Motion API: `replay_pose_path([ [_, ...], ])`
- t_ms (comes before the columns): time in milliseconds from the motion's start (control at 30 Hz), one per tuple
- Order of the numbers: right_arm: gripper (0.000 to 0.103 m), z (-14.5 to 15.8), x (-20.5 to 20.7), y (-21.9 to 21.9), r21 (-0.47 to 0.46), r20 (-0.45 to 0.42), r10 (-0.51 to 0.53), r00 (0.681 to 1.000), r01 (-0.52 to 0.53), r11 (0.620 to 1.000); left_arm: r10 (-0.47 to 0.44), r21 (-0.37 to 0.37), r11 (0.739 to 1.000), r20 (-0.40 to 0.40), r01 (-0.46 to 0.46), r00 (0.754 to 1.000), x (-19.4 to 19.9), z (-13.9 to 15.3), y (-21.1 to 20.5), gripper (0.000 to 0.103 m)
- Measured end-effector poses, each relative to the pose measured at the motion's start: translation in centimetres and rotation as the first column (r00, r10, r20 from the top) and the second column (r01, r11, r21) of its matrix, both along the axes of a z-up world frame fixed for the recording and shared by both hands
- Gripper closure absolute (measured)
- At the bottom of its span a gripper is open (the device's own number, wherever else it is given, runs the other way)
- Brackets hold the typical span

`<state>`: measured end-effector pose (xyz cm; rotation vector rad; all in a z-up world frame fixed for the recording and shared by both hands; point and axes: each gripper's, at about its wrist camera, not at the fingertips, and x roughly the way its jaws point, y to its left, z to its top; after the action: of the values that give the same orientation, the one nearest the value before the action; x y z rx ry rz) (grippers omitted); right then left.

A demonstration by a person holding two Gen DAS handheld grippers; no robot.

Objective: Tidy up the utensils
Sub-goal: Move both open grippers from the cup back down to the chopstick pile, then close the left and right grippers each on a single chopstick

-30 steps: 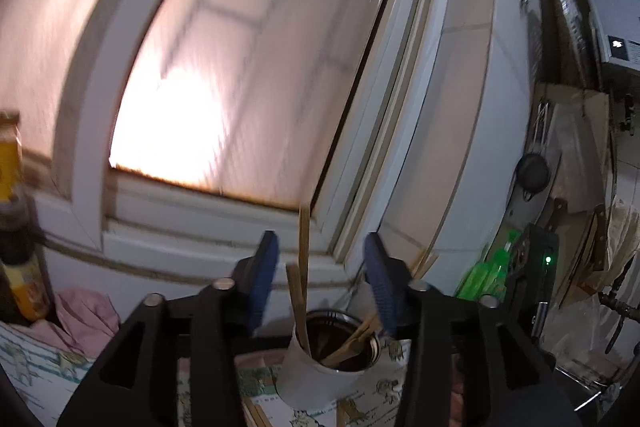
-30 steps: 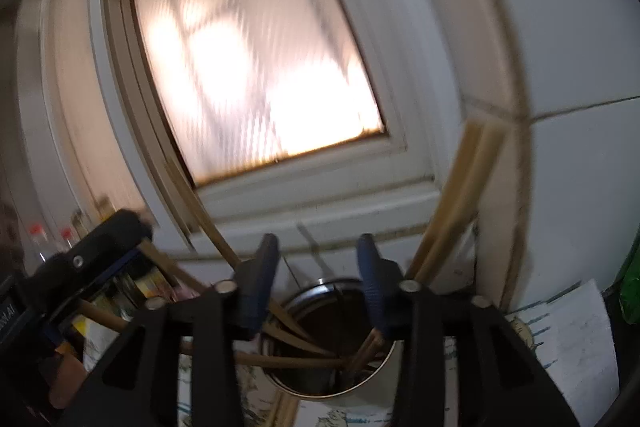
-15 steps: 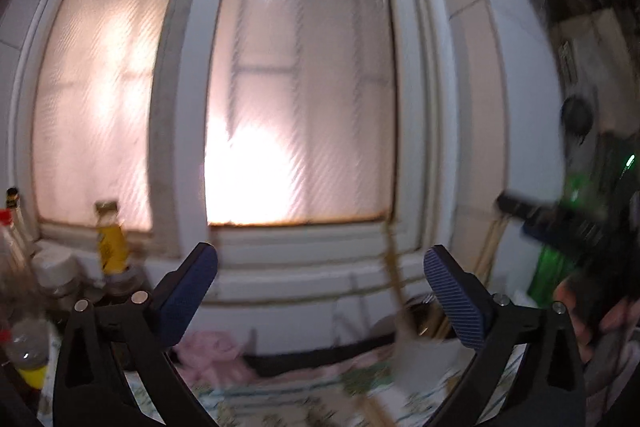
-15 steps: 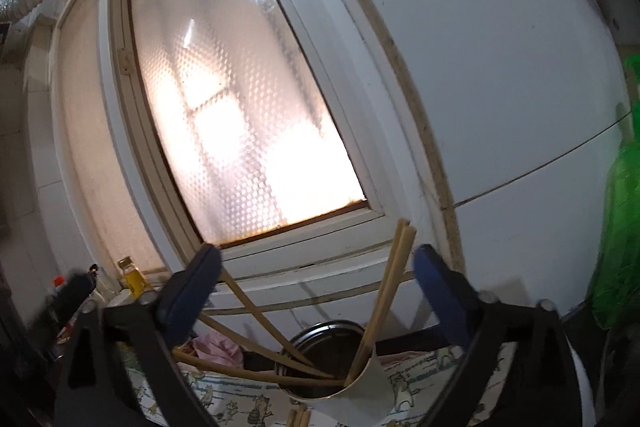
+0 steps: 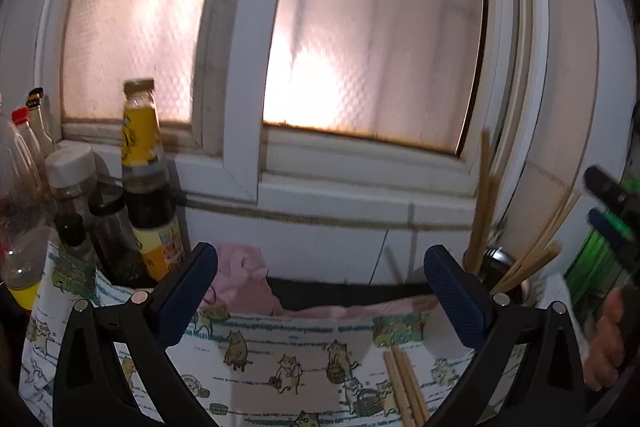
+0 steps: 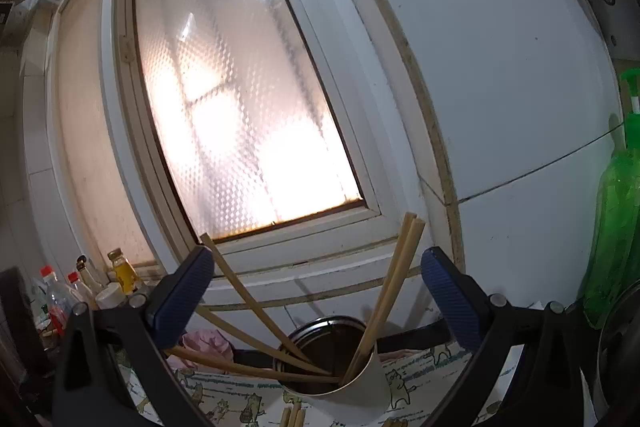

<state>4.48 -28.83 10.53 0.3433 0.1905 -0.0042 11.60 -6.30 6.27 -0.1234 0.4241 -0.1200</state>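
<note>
A white cup with a metal rim [image 6: 372, 383] stands on a cat-print cloth below the window. Several wooden chopsticks [image 6: 394, 283] lean in it, fanned left and right. My right gripper [image 6: 318, 293] hangs open just above and in front of the cup, touching nothing. My left gripper [image 5: 325, 293] is open too and holds nothing. In its view the cup [image 5: 444, 333] sits low at the right, half hidden behind the right finger, with its chopsticks [image 5: 482, 203] sticking up. A loose pair of chopsticks [image 5: 404, 383] lies on the cloth in front of the cup.
Several sauce and spice bottles [image 5: 140, 167] crowd the left corner by the window sill. A crumpled pink rag [image 5: 240, 275] lies behind the cat-print cloth [image 5: 300, 347]. A green bottle [image 6: 616, 227] stands at the right. A person's hand [image 5: 608, 339] shows at the right edge.
Both pairs of jaws have spread from narrow to wide. The left view has swung left and tipped down, so the cup slid to its right. The right gripper drew back from the cup.
</note>
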Motion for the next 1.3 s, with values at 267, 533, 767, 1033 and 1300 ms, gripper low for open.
replay_pose_path([
  [267, 0.0, -2.3, -2.2, 0.1, -0.007, -0.097, -0.019, 0.995, 0.019, 1.0, 0.014, 0.007, 1.0, -0.198, -0.013, 0.98, 3.5, -3.3, -0.3, 0.001],
  [533, 0.0, -4.8, 0.2, 1.4, -0.161, -0.326, -0.032, 0.945, -0.022, 0.987, -0.054, -0.003, 0.998, -0.416, 0.058, 0.908, 5.4, -6.1, -0.6, 0.001],
  [767, 0.0, -7.4, 2.4, 3.7, -0.235, -0.53, 0.046, 0.847, -0.199, 0.951, -0.058, -0.003, 0.998, -0.475, 0.065, 0.878, 6.3, -8.0, -1.5, 0.001],
  [1033, 0.0, -11.3, 4.7, 4.2, -0.236, -0.664, -0.01, 0.747, -0.197, 0.952, -0.05, 0.009, 0.998, -0.508, 0.063, 0.86, 6.7, -9.1, -2.1, 0.001],
  [1300, 0.017, -14.1, 5.7, 4.2, -0.223, -0.726, -0.032, 0.687, -0.19, 0.956, -0.064, 0.059, 0.992, -0.527, 0.112, 0.848, 6.9, -10.3, -4.1, 0.001],
])
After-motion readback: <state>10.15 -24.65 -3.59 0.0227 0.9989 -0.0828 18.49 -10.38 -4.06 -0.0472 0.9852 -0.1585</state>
